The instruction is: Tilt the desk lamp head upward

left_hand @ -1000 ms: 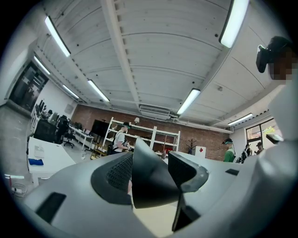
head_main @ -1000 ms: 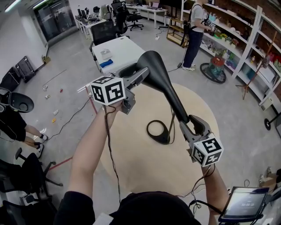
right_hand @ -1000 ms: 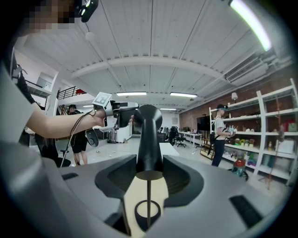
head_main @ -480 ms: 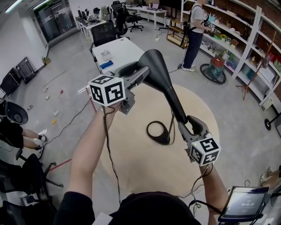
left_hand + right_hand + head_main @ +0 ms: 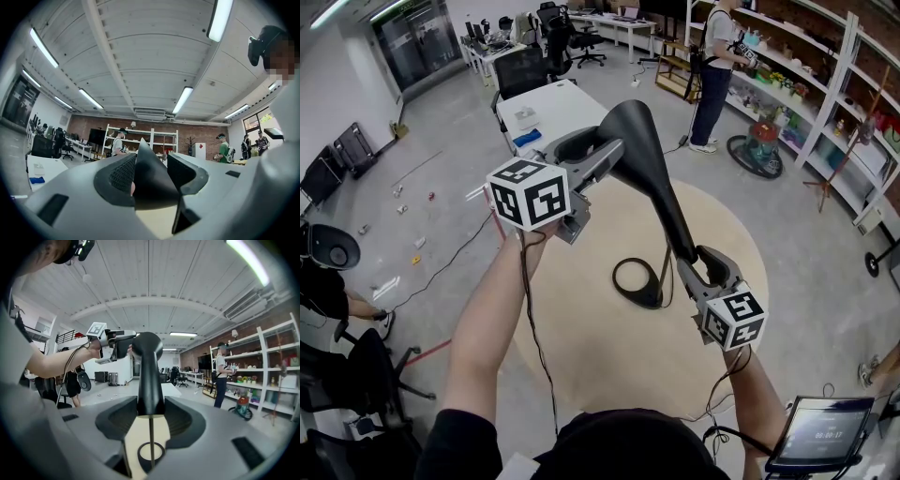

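The lamp head, high above the round worktop, is clamped in the left hand-held gripper (jaws lately closing), the stem in the right hand-held gripper. The ring base is shown whole only by the head view.

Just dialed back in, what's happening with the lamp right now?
A person holds the black desk lamp with both tongs. The left tongs have just been closing and now clamp the lamp head. The right tongs clamp the lamp neck low down. The ring base sits on the round table.
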Available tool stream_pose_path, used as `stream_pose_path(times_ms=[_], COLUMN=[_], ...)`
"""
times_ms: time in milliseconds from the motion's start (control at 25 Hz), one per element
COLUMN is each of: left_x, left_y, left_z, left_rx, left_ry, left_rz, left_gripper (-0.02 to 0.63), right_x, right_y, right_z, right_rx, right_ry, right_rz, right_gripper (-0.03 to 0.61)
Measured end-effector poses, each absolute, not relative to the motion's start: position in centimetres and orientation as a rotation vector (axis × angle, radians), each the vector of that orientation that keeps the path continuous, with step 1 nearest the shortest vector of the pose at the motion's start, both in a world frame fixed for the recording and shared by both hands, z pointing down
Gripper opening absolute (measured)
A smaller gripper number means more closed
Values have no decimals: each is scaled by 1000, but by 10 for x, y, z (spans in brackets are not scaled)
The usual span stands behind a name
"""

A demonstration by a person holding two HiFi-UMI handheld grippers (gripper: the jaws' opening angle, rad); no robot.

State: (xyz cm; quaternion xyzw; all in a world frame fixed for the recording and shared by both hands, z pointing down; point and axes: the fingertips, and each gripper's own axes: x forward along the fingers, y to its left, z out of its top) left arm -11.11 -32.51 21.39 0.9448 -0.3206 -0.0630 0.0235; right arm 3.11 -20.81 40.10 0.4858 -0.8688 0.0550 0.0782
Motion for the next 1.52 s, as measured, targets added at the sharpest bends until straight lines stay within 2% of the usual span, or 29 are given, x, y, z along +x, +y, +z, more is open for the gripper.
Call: stream_pose_path(times_ms=[1520], left_x=[-117], left_y=[-312], left_z=[201], left_rx=[2948], left_ry=[-1048], left_rz=[-279], left_gripper=[217], right_x=[17], right_y=[-213], right_z=[409], right_rx=[1416], right_ry=[-2637], right_rz=[191], right_gripper=[175])
